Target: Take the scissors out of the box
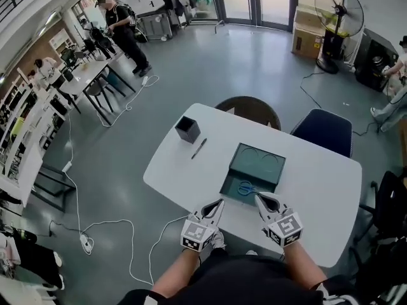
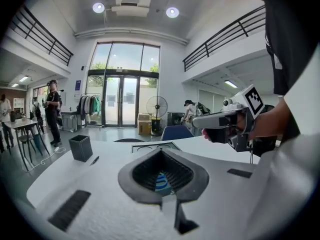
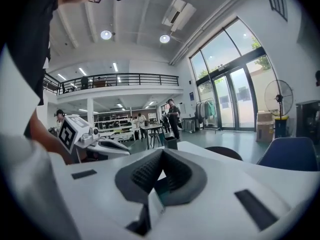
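Noting both claws low at centre frame, short of the box. Left gripper (image 1: 220, 203): jaws pressed together, nothing held. Right gripper (image 1: 258, 197): apparently the same, pinched and empty, though its tips are soft in its own view. Just beyond them the teal box (image 1: 230, 184) sits open on the white table (image 1: 318, 196), lid laid back behind. Blue-handled scissors (image 1: 246, 188) lie flat inside, near the front wall.

To do well: open one claw before crossing the rim, pinch by the handles, lift straight up. Steady the box with the other.

Pen (image 1: 199, 148) and black pen cup (image 1: 187, 129), upper left, well apart.
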